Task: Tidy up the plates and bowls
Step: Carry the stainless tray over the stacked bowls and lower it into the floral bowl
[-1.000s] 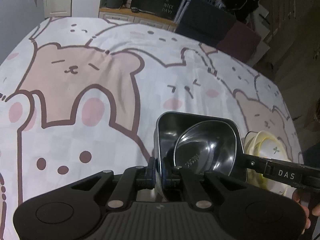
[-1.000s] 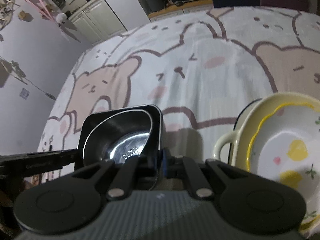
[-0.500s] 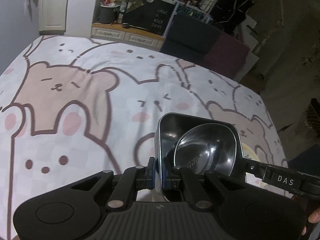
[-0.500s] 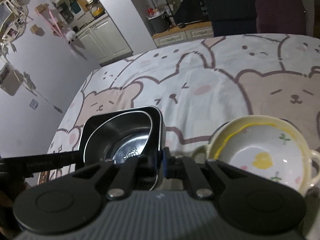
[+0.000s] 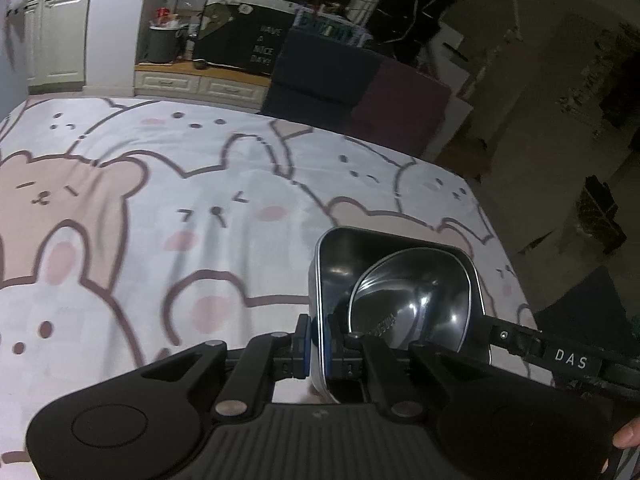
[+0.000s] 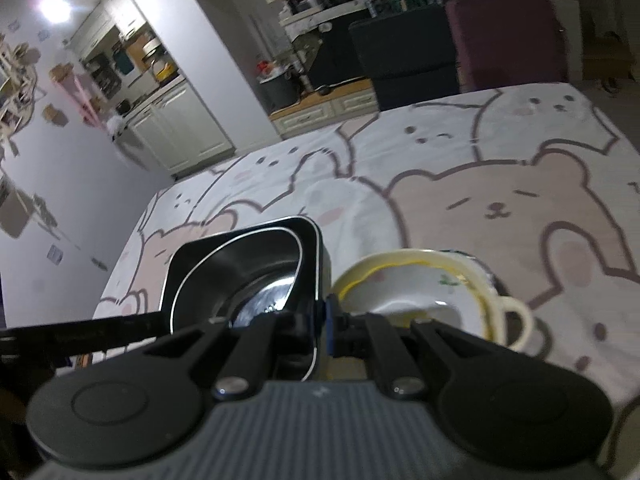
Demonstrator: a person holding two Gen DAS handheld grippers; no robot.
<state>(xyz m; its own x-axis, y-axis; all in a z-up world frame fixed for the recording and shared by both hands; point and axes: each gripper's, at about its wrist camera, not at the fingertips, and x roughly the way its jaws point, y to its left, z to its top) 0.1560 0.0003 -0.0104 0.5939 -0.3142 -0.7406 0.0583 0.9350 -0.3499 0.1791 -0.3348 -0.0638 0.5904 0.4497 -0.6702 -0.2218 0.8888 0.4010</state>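
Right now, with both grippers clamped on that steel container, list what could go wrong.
1. The left gripper and right gripper pinch only thin opposite walls of the steel container, so uneven motion could twist it free.
2. The round steel bowl lies tilted and loose inside; it may slide or tip out.
3. The yellow-rimmed ceramic bowl sits close beside, so a swing could knock it.

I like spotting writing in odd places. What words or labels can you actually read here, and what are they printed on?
"DAS": white letters on the right gripper's black finger.
"HAVE A NICE DAY!": on the black board at the back of the room.
Stamp inside the round steel bowl: too blurred to read.
Packaging on the far shelf: unreadable.
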